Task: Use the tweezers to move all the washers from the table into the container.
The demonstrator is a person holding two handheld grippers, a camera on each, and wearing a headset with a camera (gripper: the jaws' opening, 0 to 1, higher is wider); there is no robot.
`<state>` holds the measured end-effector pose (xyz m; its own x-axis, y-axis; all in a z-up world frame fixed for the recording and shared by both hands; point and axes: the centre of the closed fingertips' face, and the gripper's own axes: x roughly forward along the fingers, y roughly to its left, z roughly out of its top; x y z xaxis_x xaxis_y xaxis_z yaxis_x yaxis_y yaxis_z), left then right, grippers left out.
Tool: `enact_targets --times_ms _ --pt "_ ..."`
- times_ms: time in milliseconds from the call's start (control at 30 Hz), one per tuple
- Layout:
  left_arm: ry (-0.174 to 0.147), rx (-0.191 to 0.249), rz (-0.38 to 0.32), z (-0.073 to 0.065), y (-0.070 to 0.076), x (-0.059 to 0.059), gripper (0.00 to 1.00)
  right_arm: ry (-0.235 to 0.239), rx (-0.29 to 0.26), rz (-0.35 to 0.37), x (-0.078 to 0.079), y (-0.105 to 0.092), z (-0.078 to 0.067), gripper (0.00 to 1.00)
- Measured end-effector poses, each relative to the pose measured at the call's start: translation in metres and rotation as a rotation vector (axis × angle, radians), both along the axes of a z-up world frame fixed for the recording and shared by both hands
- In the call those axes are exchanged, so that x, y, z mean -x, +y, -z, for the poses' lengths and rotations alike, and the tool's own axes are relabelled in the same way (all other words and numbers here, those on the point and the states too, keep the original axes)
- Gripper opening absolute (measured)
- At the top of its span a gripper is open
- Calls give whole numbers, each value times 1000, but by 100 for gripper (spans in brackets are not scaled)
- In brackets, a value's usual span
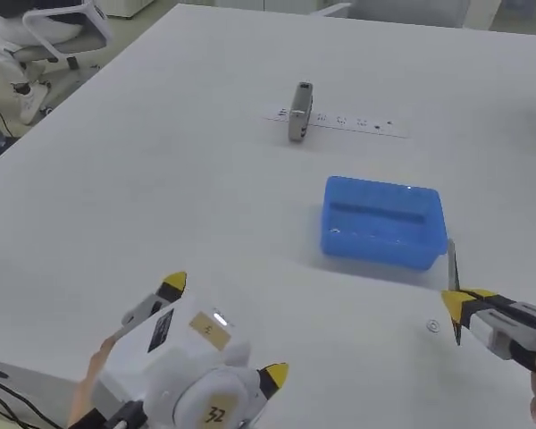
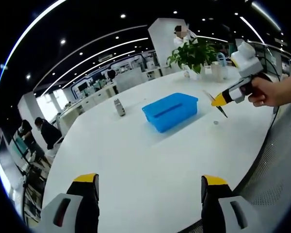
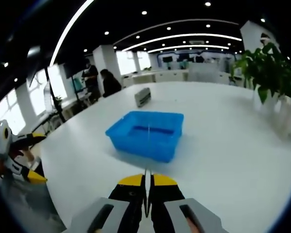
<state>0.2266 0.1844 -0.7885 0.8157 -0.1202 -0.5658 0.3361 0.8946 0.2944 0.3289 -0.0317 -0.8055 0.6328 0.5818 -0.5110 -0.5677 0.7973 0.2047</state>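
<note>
nearest the camera, the left gripper [image 1: 223,329] hung with its jaws spread and nothing between them, while the right gripper [image 1: 462,304] was clamped on the tweezers [image 1: 452,266] over the white table [image 1: 161,179]. one small washer [image 1: 433,326] lay on the table just beside the tweezers, short of the blue container [image 1: 384,223] beyond, so the pickup looked not yet made. the next move likely called for setting the tweezer tips on the washer, pinching it and carrying it over the container's rim.
</note>
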Motion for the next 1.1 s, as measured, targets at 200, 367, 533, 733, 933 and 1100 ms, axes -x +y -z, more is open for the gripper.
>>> enact_targets --times_ms 200,367,533,733,933,1100 --pt "23 71 52 -6 -15 0 79 15 -59 -19 6 7 -11 1" --pt "-49 131 151 -47 -41 -13 55 5 -72 -123 25 30 -25 1" --pt "-74 136 222 -70 -58 -27 27 -33 -47 -208 45 50 -37 1" --pt "-13 298 250 -73 -81 -42 1 -79 -10 -299 62 68 -50 2" --pt "8 299 251 -63 -87 -60 0 -71 -24 -373 79 81 -53 2" --pt "23 322 296 -64 -105 -57 0 -78 25 -444 93 89 -47 2"
